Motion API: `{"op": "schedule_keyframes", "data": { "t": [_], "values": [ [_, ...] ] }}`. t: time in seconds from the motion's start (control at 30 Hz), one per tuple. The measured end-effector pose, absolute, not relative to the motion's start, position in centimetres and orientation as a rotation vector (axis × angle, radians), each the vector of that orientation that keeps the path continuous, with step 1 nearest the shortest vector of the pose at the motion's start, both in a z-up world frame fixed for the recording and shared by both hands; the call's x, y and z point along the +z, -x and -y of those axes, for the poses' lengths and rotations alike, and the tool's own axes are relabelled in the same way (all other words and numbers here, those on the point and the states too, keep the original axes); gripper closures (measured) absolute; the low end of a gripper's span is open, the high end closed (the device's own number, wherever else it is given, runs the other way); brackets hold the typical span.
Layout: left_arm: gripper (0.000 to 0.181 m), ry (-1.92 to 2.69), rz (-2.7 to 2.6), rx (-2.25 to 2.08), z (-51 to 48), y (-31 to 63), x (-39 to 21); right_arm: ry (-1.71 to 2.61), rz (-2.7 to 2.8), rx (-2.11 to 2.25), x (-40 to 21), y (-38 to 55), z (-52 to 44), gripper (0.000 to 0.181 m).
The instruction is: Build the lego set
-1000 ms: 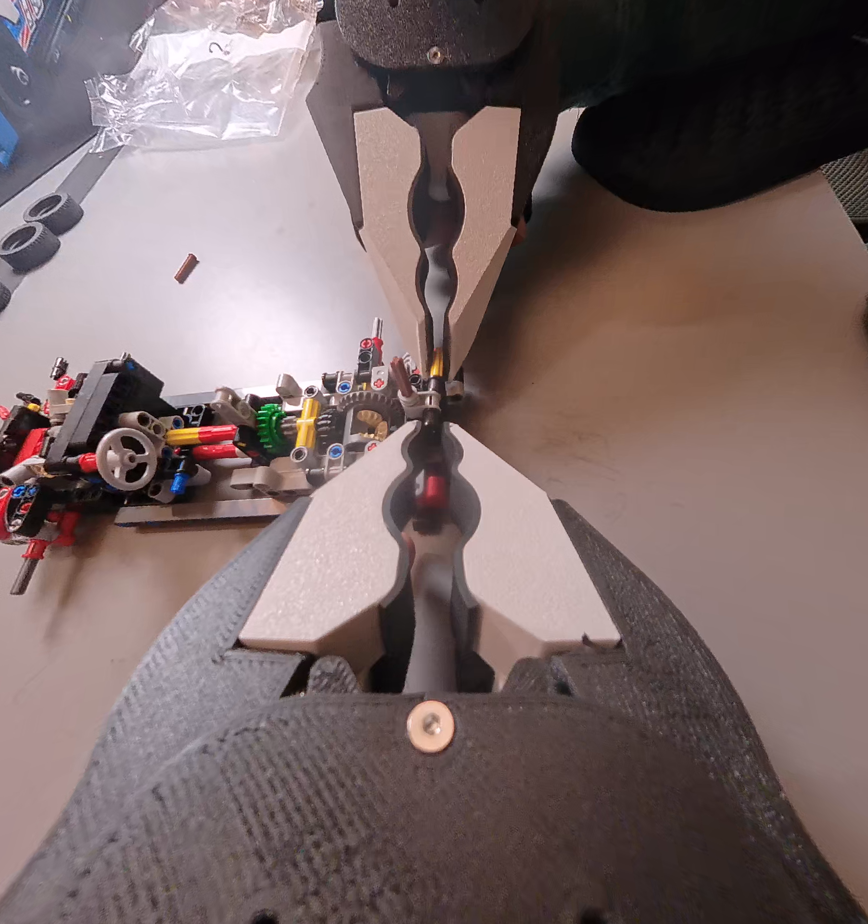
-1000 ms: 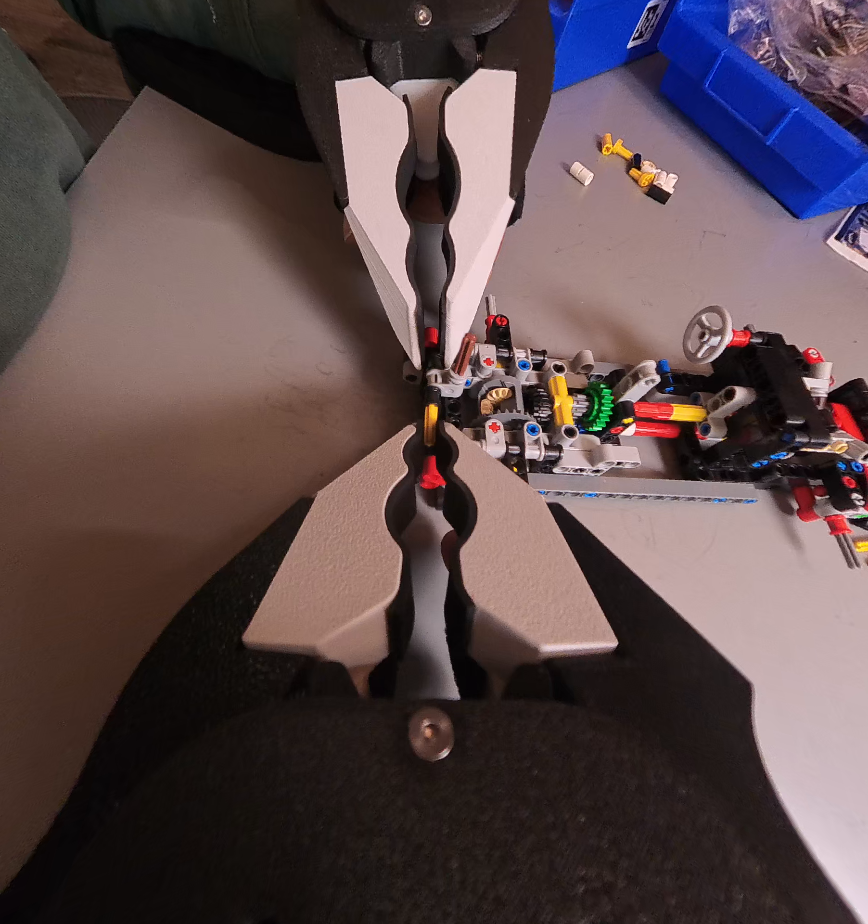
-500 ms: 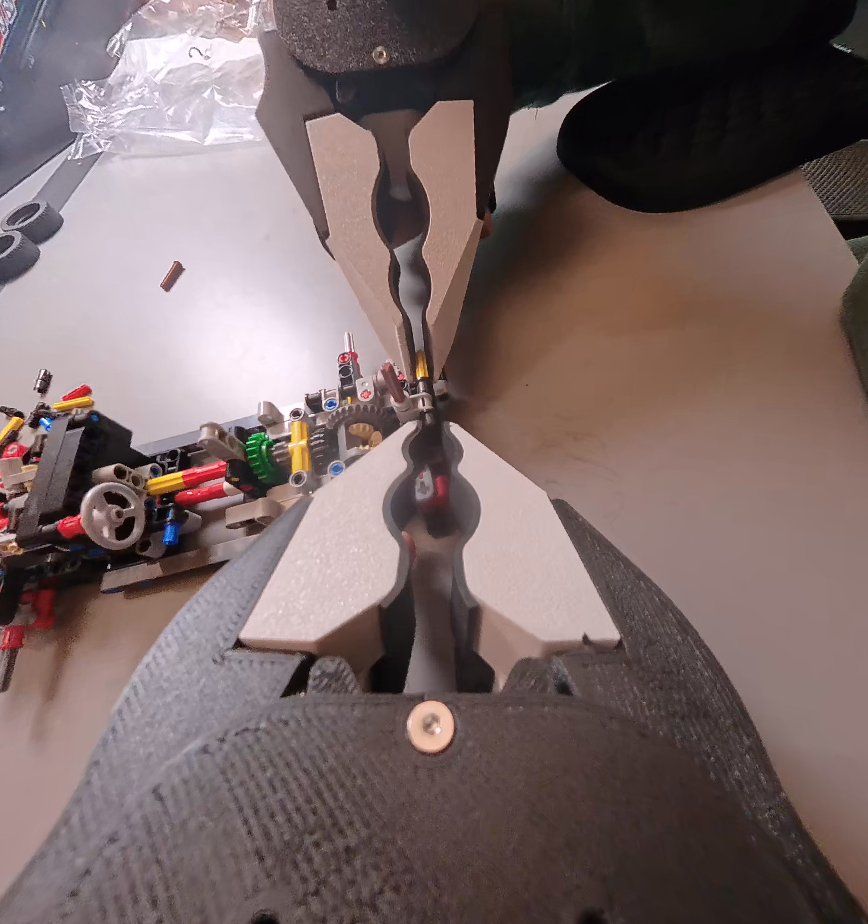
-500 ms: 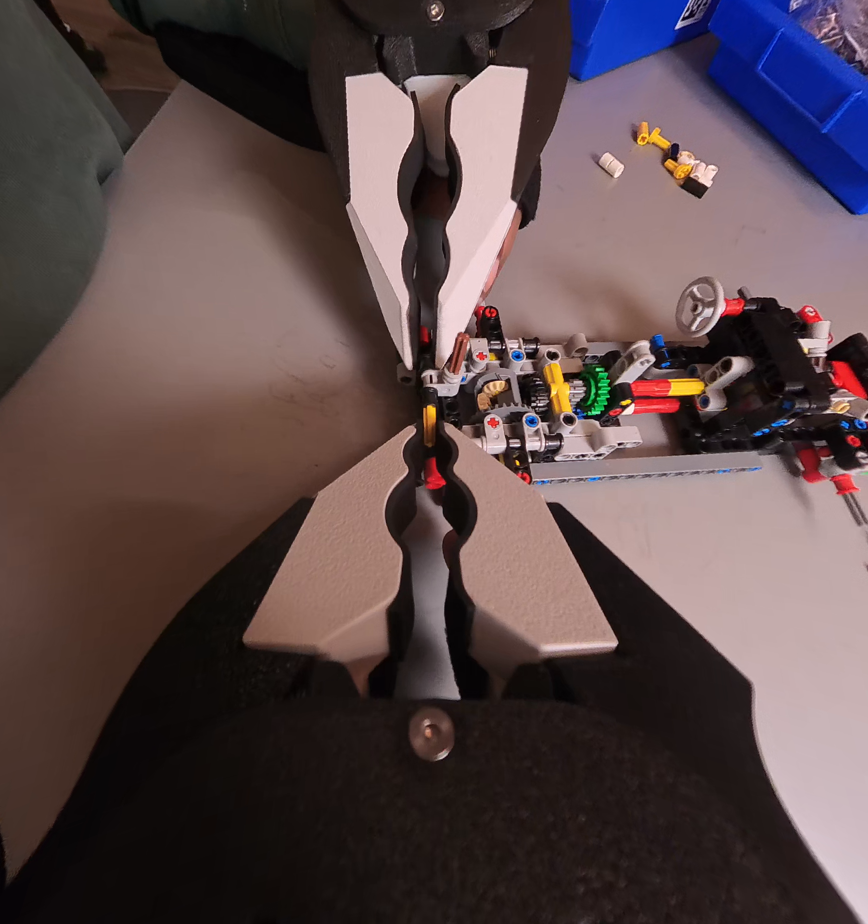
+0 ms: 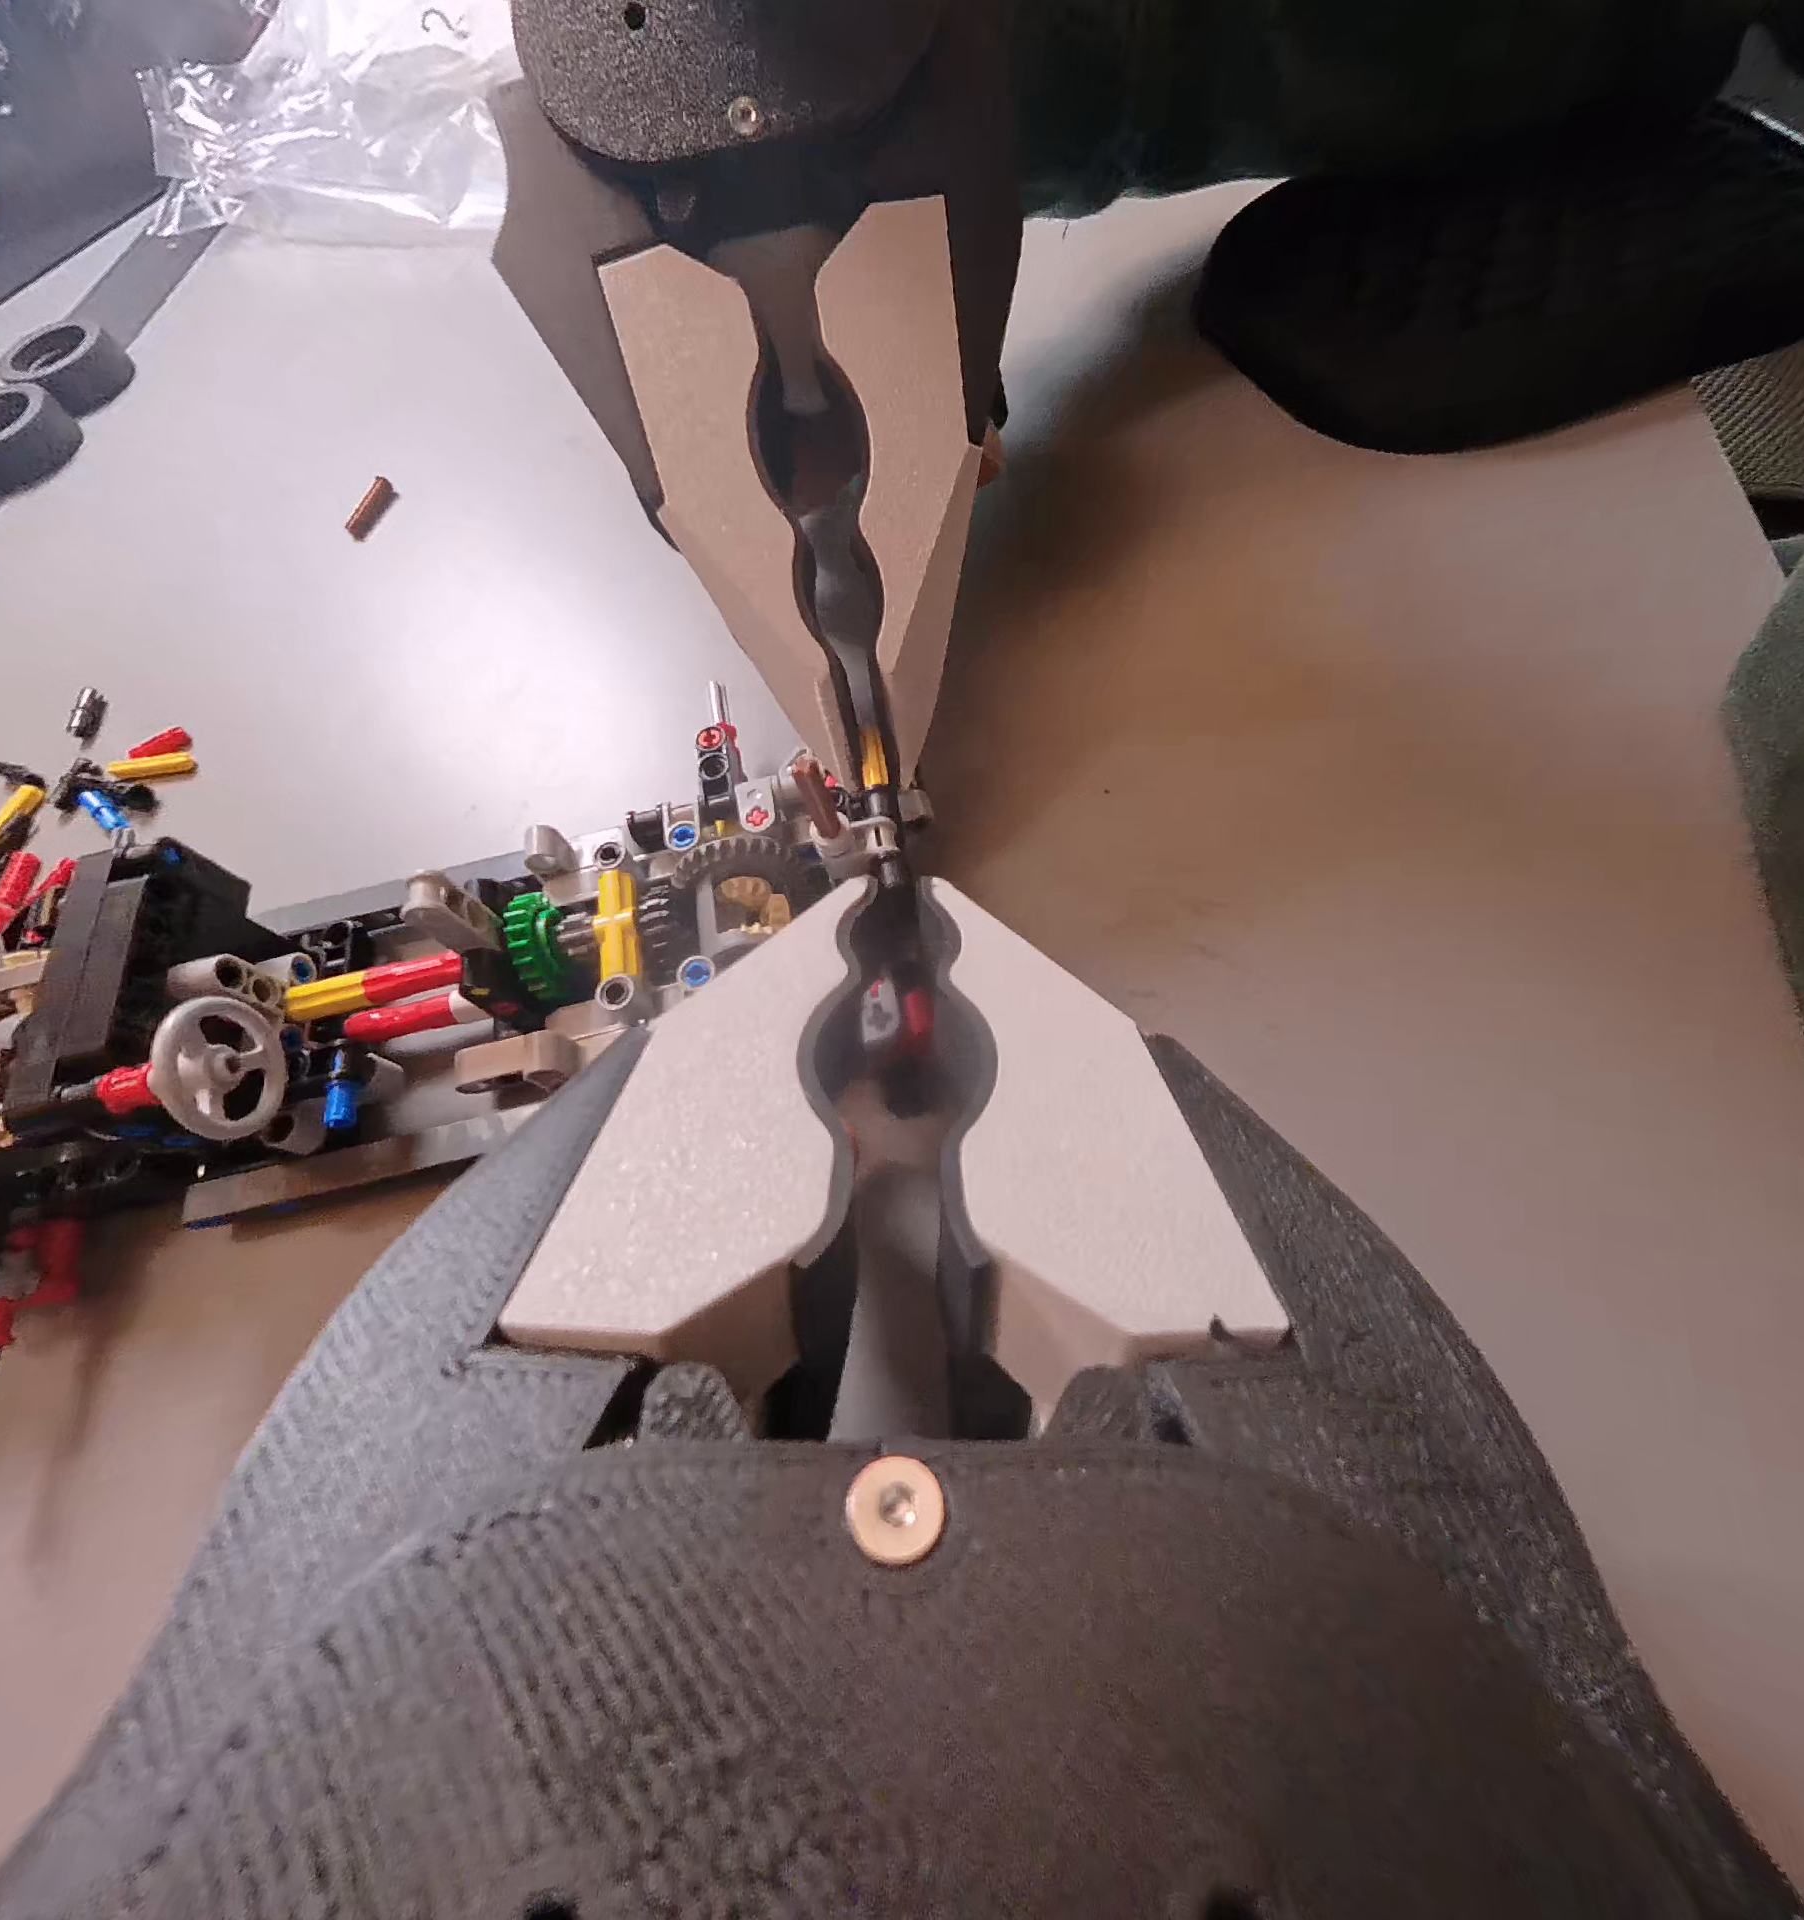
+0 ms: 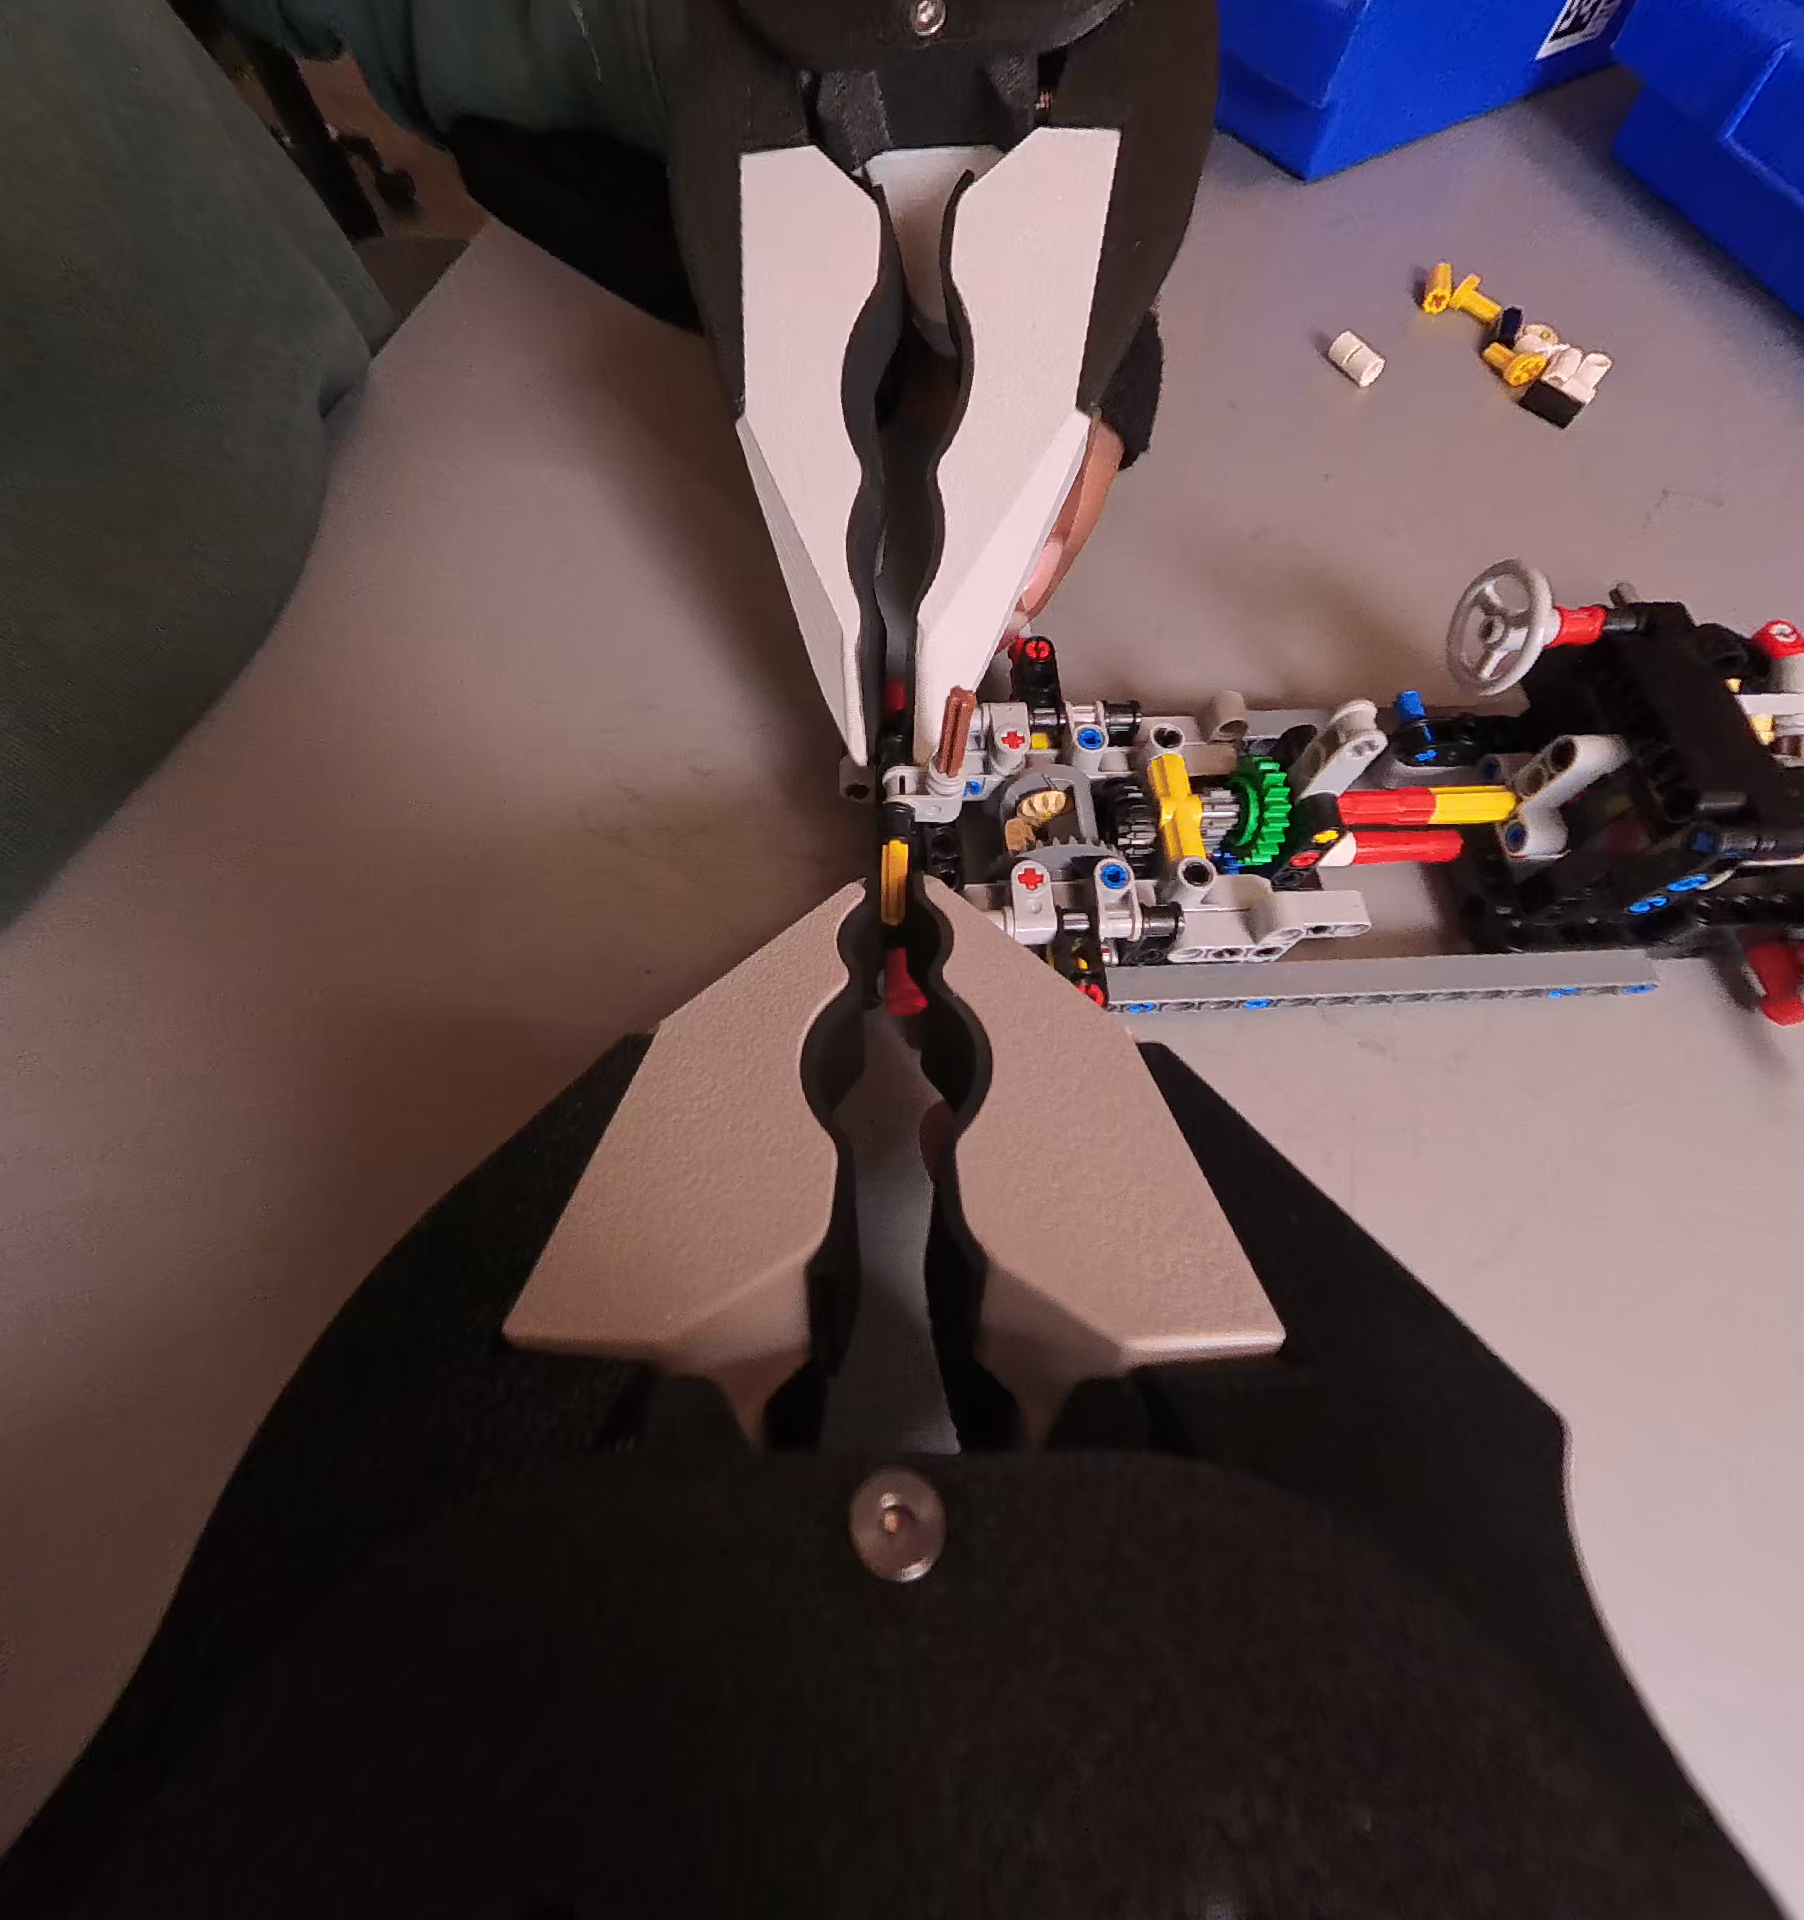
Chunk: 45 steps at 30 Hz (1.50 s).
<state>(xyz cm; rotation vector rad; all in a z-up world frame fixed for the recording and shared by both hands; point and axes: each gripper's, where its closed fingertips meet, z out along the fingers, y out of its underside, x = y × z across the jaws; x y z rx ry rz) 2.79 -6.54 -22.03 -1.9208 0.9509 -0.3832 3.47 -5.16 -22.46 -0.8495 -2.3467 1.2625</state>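
Pale table [image 5: 1397, 935] with lego chassis [image 6: 1293, 831], loose pins [image 5: 67, 790], tyres [image 5: 15, 436], plastic bag [image 5: 337, 125], blue bins [image 6: 1500, 94].

The lego car frame [image 5: 378, 997] lies on the counter [image 5: 1345, 935]. The left hand-held gripper [image 5: 893, 894] and the right hand-held gripper [image 6: 893, 904] meet tip to tip at one end of the frame, each closed on that end, one from each side. In the left wrist view, loose small pieces [image 5: 56, 790] lie behind the frame, two tires [image 5: 36, 400] sit farther back, and a plastic bag [image 5: 347, 125] lies beyond them. In the right wrist view, bins [image 6: 1563, 94] stand at the far side.
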Motion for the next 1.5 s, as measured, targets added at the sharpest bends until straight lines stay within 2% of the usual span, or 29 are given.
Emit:
{"op": "schedule_keyframes", "data": {
  "t": [0.23,0.33,0.37,0.43,0.6,1.5],
  "values": [
    [0.170,1.926,-0.895,-0.281,6.1,-1.9,-22.1,0.868,2.304,1.267,-22.4,-2.8,5.0,0.180],
    [0.143,1.907,-0.866,-0.304,5.8,-2.2,-21.8,0.881,2.290,1.266,-22.4,-2.6,4.9,0.180],
    [0.141,1.911,-0.862,-0.302,5.6,-2.1,-21.8,0.879,2.288,1.263,-22.4,-2.5,4.9,0.180],
    [0.143,1.914,-0.867,-0.276,5.2,-1.9,-21.9,0.884,2.277,1.252,-22.4,-2.4,4.7,0.180],
    [0.165,1.935,-0.914,-0.199,4.8,-1.9,-22.6,0.878,2.277,1.244,-22.4,-2.4,4.9,0.180],
    [0.167,1.956,-0.853,-0.207,4.2,-1.4,-22.5,0.923,2.264,1.205,-22.4,-1.8,4.5,0.180]
  ]
}}
